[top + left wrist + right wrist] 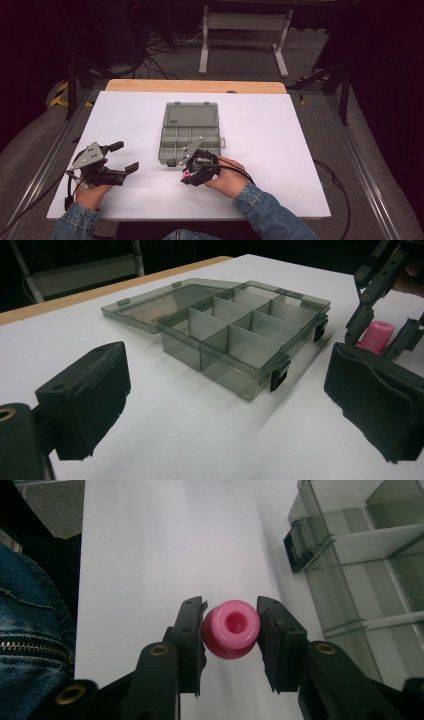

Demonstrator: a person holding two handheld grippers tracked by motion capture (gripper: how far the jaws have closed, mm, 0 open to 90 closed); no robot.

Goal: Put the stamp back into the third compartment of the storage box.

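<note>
right tongs (231, 630): clamp pink spool (231, 628), probably bound for box (240, 340)
left tongs (225, 405): open, idle

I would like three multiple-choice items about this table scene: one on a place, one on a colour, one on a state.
1. Where is the grey translucent plastic compartment box?
A. on the white table
B. on the floor
C. in a hand

2. What colour is the small rounded plastic piece in the right gripper?
A. blue
B. pink
C. yellow

3. The box lid is:
A. shut
B. open, lying flat
C. removed

Answers: 1 A, it rests on the tabletop. 2 B, pink between the jaws. 3 B, lid hinged back behind the compartments.
</note>
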